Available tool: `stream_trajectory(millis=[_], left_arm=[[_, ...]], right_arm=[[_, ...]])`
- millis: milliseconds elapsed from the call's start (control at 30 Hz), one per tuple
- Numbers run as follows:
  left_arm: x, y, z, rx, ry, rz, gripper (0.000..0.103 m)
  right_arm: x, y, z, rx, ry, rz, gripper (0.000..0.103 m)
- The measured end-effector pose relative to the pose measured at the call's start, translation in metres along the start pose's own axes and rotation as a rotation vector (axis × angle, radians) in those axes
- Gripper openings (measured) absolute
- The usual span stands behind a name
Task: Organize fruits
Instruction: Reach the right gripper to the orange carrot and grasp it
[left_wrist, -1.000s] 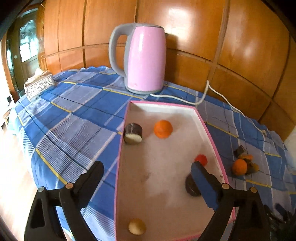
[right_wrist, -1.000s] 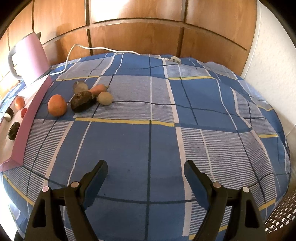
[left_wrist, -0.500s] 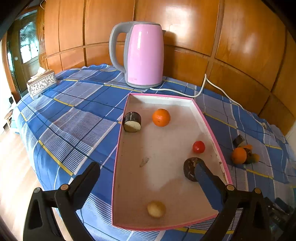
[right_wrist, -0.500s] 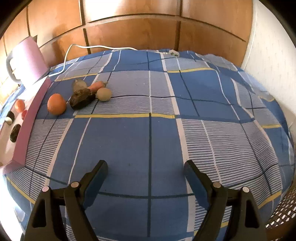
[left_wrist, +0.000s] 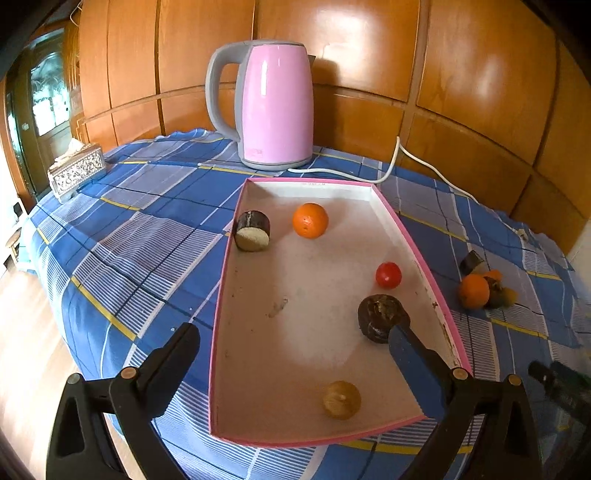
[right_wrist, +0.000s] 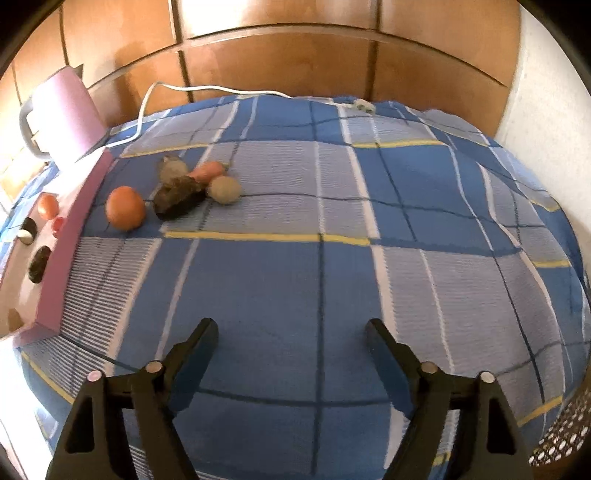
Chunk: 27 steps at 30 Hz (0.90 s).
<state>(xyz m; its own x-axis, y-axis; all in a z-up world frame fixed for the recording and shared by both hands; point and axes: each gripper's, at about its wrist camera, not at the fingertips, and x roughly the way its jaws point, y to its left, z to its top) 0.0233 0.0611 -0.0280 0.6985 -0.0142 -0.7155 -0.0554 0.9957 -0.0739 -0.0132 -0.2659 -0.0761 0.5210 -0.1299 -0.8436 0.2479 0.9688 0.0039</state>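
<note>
A pink-rimmed tray (left_wrist: 225, 280) lies on the blue checked cloth. In it are an orange (left_wrist: 310, 220), a dark cut piece (left_wrist: 253, 230), a small red fruit (left_wrist: 388, 274), a dark brown fruit (left_wrist: 380, 316) and a tan round fruit (left_wrist: 341, 400). My left gripper (left_wrist: 293, 341) is open and empty above the tray's near end. Right of the tray lies a loose pile: an orange (right_wrist: 125, 207), a dark lumpy fruit (right_wrist: 178, 197), a tan ball (right_wrist: 224, 189), a carrot-coloured piece (right_wrist: 207, 171). My right gripper (right_wrist: 291, 334) is open and empty, well short of the pile.
A pink kettle (left_wrist: 275, 103) stands behind the tray, its white cord (left_wrist: 391, 166) trailing right along the wooden wall. A patterned tissue box (left_wrist: 75, 171) sits at the far left. The tray's pink side wall (right_wrist: 70, 240) shows at the right wrist view's left. A perforated basket (right_wrist: 565, 428) is at the bottom right.
My left gripper has pulled back and risen, so the whole tray now shows. My right gripper has shifted slightly, the pile sliding right and down in its view. Both stay open.
</note>
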Motion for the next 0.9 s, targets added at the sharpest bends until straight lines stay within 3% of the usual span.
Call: stream_trajectory(millis=[200, 367, 700, 833, 900], left_arm=[[-0.002, 0.001, 0.001, -0.004, -0.01, -0.009, 0.103], [-0.001, 0.002, 0.0, -0.004, -0.001, -0.019, 0.103], [0.002, 0.003, 0.0, -0.003, 0.01, -0.023, 0.103], [0.005, 0.004, -0.001, -0.008, 0.02, -0.025, 0.103], [0.007, 0.004, -0.001, -0.012, 0.029, -0.026, 0.103]], right_arm=[[0.004, 0.01, 0.039, 0.039, 0.018, 0.19, 0.055], [0.017, 0.019, 0.078, 0.106, 0.033, 0.311, 0.044], [0.078, 0.02, 0.128, 0.307, 0.122, 0.385, 0.035], [0.096, 0.027, 0.139, 0.275, 0.151, 0.309, 0.035], [0.105, 0.028, 0.139, 0.274, 0.176, 0.332, 0.033]])
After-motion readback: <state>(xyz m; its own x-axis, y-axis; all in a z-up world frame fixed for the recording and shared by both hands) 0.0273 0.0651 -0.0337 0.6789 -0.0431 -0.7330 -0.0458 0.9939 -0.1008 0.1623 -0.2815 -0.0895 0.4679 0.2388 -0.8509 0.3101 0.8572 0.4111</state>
